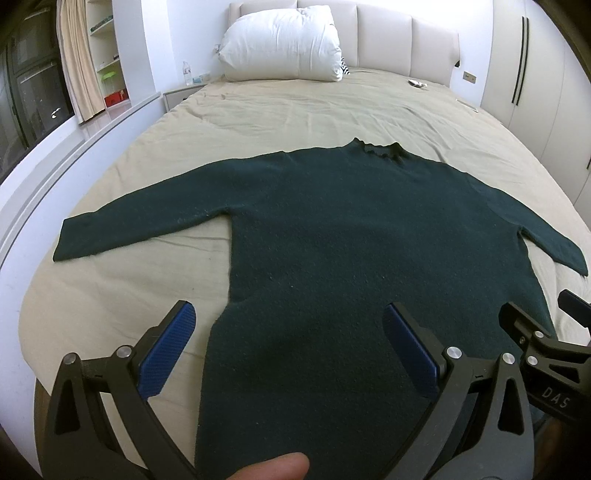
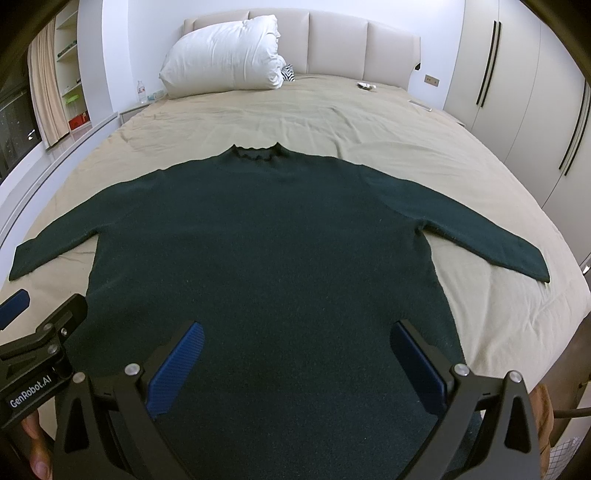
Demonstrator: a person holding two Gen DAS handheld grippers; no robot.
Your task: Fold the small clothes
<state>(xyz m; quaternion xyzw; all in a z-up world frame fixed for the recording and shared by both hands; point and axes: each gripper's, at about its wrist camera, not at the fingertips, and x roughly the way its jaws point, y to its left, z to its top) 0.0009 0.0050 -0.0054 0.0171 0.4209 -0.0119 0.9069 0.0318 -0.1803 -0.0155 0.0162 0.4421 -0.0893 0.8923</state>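
Dark green sweater (image 1: 332, 240) lies flat, spread out on the bed (image 1: 295, 107), on the beige sheet, nearer the foot than the pillow (image 1: 282, 44). Both sleeves are extended out to the sides, body smooth, no fold line anywhere. Judgement: task is at its start; nothing folded yet. Left to do, as I read it: sleeves in over the body, then body folded up along its length.

Orientation: collar (image 1: 380, 149) points toward the pillow and headboard (image 1: 388, 33); hem lies at the foot end, under the grippers. Long axis of the body runs foot-to-head of the bed. Sleeves run crosswise, sloping slightly back toward the hem. The cuff on the left (image 1: 61, 240) rests on bare sheet well apart from the body; the cuff on the right (image 2: 535, 267) likewise.

Left gripper (image 1: 288, 325): jaws spread wide, nothing between the blue pads; it hovers over the hem, one finger over the sheet just beside the sweater's left edge, the other over the fabric. Right gripper (image 2: 299, 347): jaws likewise spread wide, holding nothing, both fingers over the sweater's lower body. Whether either touches the cloth: cannot tell.

A fingertip (image 1: 273, 467) of the person shows at the bottom edge of the left view.

Beyond the pillow: a bottle (image 1: 187, 72) on the bedside surface.
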